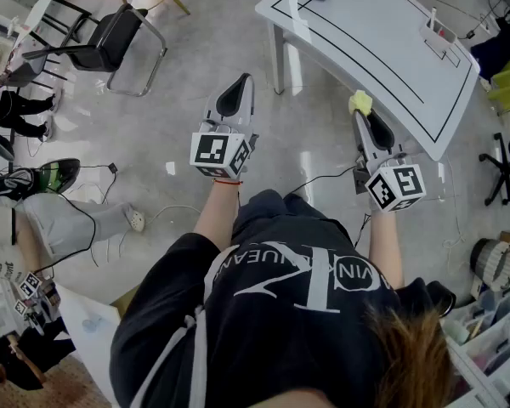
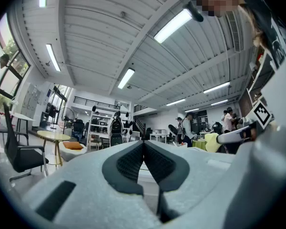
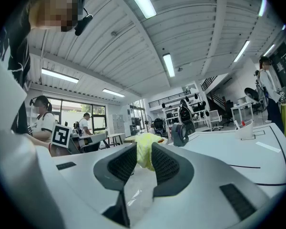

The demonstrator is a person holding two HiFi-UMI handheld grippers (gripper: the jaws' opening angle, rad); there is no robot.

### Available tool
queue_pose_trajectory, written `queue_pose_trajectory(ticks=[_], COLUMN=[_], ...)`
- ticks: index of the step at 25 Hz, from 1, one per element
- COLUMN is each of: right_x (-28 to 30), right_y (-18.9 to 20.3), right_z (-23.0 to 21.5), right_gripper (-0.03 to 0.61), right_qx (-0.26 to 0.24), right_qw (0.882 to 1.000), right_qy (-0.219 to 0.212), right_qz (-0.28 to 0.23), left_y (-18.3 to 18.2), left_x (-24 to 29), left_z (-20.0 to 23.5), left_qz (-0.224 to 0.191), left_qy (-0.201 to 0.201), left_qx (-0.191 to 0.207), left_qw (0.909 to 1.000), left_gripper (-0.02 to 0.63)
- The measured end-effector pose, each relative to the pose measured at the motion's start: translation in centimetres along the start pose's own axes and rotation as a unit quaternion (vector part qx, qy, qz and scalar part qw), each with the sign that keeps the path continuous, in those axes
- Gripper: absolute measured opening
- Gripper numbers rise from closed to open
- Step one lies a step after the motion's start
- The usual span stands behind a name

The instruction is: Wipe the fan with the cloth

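Right gripper [image 3: 143,149] is clamped on the cloth [image 3: 144,141], ready for wiping the far fan [image 3: 179,134]; left gripper [image 2: 143,146] is held shut, empty.

Fan [image 3: 179,133] is set on table's [image 1: 382,41] far end. Cloth [image 1: 360,102] is held in right gripper [image 1: 363,117] by table's near edge. Chair [image 1: 110,36] is placed far left.
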State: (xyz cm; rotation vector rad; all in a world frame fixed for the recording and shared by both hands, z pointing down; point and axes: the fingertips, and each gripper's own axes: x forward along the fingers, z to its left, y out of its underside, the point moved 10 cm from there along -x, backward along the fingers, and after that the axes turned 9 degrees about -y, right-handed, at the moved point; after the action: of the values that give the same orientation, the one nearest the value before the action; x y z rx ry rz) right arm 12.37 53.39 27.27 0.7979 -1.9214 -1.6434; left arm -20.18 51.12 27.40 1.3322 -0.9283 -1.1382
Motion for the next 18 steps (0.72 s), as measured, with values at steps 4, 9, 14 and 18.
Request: queue_pose_trajectory(ticks=[4,9,14,18], right_x=[-0.2,-0.3,-0.2,0.7], right_y=[0.3,0.4,1.1,1.3], right_z=[-0.1,-0.9,-2.0,-2.8], right_gripper=[0.094,0.094,0.095,0.097], right_qx=[0.001,0.002,0.021,0.03], right_qw=[1.0,1.0,1.0,0.999], right_qy=[-0.001,0.007,0.016,0.012], right_qz=[0.007,0.007,0.008,0.007], left_y=[0.1,0.0,0.6,1.6], left_x=[0.2,1.1,1.2,1.6], left_z=[-0.4,-1.0,-1.1,-0.5], left_qz=[0.009,0.012,0.028,0.048], left_qy=[0.005,0.013,0.016,0.01], left_qx=[0.007,0.012,0.012,0.009], left_qw=[0.9999,0.9998,0.9994,0.9988], left_gripper=[0.011,0.011,0.011,0.011])
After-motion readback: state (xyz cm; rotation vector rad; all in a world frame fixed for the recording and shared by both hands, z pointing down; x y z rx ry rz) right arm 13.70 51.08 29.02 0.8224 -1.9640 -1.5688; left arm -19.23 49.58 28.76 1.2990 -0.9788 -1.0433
